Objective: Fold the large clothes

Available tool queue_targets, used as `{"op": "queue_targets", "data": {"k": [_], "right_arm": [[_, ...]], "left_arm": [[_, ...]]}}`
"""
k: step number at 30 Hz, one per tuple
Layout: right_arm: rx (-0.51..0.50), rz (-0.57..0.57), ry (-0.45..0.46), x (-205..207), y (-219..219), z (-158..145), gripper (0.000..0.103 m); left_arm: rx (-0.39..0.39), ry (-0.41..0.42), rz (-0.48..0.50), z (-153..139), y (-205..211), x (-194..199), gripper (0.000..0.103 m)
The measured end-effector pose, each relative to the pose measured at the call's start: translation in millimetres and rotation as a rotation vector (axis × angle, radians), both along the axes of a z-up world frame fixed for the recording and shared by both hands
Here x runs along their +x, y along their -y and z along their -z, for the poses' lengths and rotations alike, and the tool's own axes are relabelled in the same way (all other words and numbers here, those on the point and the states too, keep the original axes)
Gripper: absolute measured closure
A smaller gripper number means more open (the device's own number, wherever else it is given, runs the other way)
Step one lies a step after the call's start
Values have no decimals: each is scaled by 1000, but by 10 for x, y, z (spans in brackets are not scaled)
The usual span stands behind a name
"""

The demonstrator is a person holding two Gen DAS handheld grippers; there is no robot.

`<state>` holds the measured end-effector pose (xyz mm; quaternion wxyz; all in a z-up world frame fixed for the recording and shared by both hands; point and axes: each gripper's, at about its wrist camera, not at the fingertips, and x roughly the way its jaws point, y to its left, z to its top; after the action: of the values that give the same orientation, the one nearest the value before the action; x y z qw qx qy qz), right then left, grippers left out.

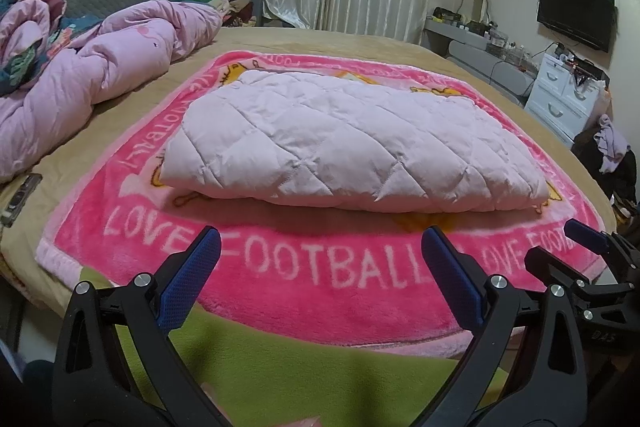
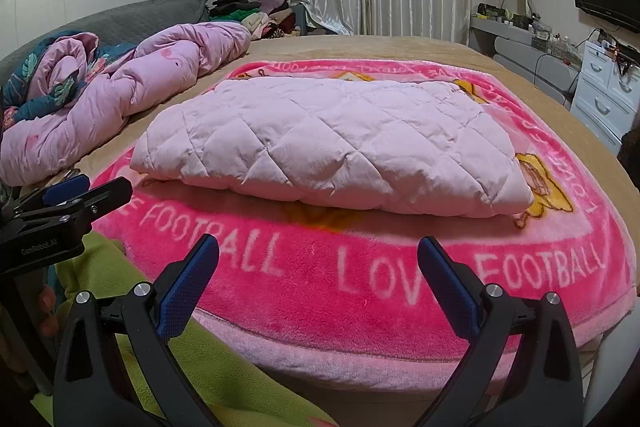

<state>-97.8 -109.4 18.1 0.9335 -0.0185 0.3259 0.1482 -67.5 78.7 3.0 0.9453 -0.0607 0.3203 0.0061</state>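
Jacket [image 1: 352, 143]: lay folded at centre frame on the pink blanket [image 1: 320, 267], apparently finished.
Left gripper [image 1: 320, 259]: released, empty, low in frame, held back from the bundle.
Right gripper [image 2: 318, 259]: likewise spread, holding nothing.

The folded garment [image 1: 352, 143] is pale lilac with diamond quilting, the blanket [image 1: 320, 267] beneath hot pink with white lettering — and the crumpled duvet [image 1: 100, 67] pink, backed in teal leaf print.
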Motion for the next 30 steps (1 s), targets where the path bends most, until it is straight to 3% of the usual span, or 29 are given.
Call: {"op": "queue_targets", "data": {"k": [30], "right_arm": [[-1,2,-4,6,16,14,4]], "left_arm": [[6,9,-8,-24,7,-9,9]]}}
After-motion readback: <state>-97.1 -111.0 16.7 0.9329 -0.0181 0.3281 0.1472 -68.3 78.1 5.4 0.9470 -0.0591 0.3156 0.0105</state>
